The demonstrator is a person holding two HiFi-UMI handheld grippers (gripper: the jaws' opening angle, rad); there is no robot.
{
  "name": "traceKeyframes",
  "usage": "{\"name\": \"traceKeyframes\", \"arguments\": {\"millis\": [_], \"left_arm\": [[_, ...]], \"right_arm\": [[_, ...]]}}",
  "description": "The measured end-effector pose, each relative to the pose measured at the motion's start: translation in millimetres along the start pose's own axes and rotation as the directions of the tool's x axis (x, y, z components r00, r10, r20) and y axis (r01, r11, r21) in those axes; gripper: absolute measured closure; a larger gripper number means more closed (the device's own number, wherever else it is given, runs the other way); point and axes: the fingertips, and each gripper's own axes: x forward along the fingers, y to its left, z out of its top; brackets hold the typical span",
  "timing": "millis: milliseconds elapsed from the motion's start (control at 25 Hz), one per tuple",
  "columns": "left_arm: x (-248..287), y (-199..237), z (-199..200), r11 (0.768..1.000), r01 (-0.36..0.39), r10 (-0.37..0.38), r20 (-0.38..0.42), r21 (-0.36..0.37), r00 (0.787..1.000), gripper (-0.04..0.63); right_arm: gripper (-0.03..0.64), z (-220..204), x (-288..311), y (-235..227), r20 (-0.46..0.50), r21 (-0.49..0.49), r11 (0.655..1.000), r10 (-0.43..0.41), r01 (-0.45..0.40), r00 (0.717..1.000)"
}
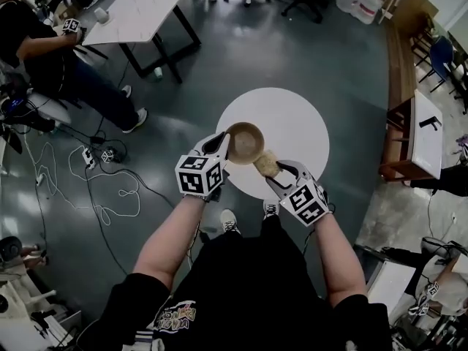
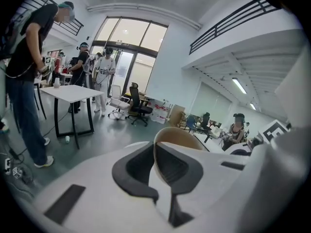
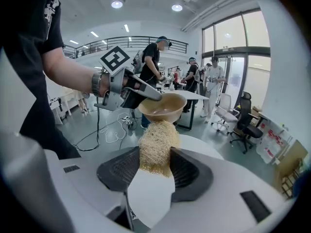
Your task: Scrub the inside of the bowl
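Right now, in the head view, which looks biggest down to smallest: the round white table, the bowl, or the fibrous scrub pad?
Largest to smallest:
1. round white table
2. bowl
3. scrub pad
The differences are plain, so nearness to the camera does not change the order.

Head view looks steeply down; both gripper views, close in, share the bowl (image 1: 245, 142).

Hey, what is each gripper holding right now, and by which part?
The left gripper holds the tan bowl by its rim, wall pinched between the jaws. The right gripper holds the fibrous scrub pad by its near end.
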Motion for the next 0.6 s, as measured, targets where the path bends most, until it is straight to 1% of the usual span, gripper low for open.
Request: {"name": "traceKeyframes", "arguments": {"millis": [120,240,320,400,520,600], "left_arm": [[8,-2,-14,1.000,-0.003,0.003,-0.029,-0.008,1.000,0.577],[18,-2,-25,1.000,0.002,-0.002,-0.066,0.003,0.998,0.577],[26,-1,-33,1.000,0.006,-0.005,-0.090,0.011,0.996,0.577],[37,-1,-44,1.000,0.000,0.001,-0.110,0.004,0.994,0.577],[53,3,-62,1.000,-0.021,0.019,-0.131,-0.015,0.991,0.577],[64,10,-73,0.998,-0.049,0.045,-0.136,-0.024,0.990,0.577]], "right_arm": [[0.411,-15,-2,-12,-0.011,0.047,0.998,-0.046,0.047,0.999],[0.411,-18,-2,-30,0.037,0.163,0.983,-0.090,0.083,0.995],[0.412,-20,-1,-46,0.063,0.242,0.964,-0.131,0.112,0.989],[0.411,-33,0,-64,0.054,0.298,0.942,-0.180,0.156,0.982],[0.411,-65,0,-91,0.001,0.369,0.900,-0.249,0.231,0.969],[0.411,-88,2,-109,-0.043,0.408,0.871,-0.282,0.275,0.958]]}}
